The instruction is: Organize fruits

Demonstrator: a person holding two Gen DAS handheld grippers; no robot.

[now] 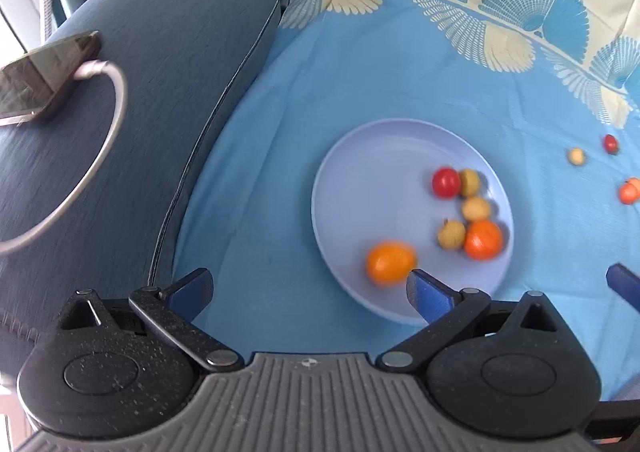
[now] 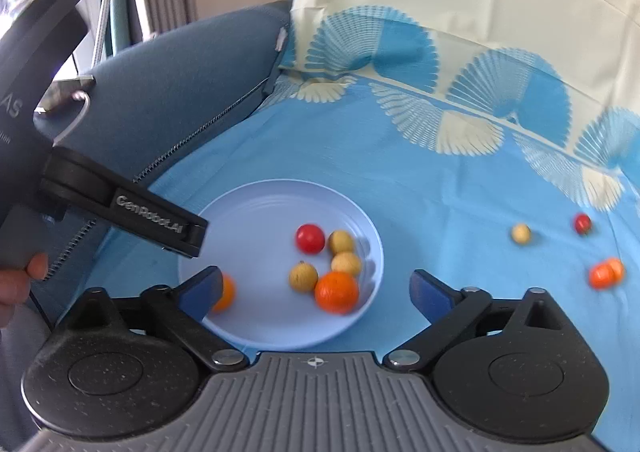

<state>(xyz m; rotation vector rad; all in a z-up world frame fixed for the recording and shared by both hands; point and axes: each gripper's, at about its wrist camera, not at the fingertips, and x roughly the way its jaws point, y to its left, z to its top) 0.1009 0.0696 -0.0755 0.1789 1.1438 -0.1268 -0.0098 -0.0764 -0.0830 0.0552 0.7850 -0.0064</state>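
A pale blue plate (image 1: 340,156) (image 2: 256,220) lies on the blue cloth. It holds an orange (image 1: 390,263) (image 2: 225,294), a tangerine (image 1: 483,239) (image 2: 337,292), a red tomato (image 1: 446,182) (image 2: 310,238) and three tan longans (image 1: 475,208) (image 2: 346,263). Loose on the cloth to the right lie a longan (image 2: 521,233), a small red fruit (image 2: 583,223) and a tangerine (image 2: 606,273). My left gripper (image 1: 308,286) hangs open over the plate's near left rim, holding nothing. My right gripper (image 2: 316,288) stands open above the plate's near edge, also holding nothing.
A phone (image 1: 36,80) with a white cable (image 1: 116,108) rests on the dark blue cushion (image 1: 160,92) left of the cloth. Cream fan-patterned fabric (image 2: 460,12) rises behind. A hand (image 2: 24,280) holds the left gripper's black body (image 2: 152,220) at the plate's left.
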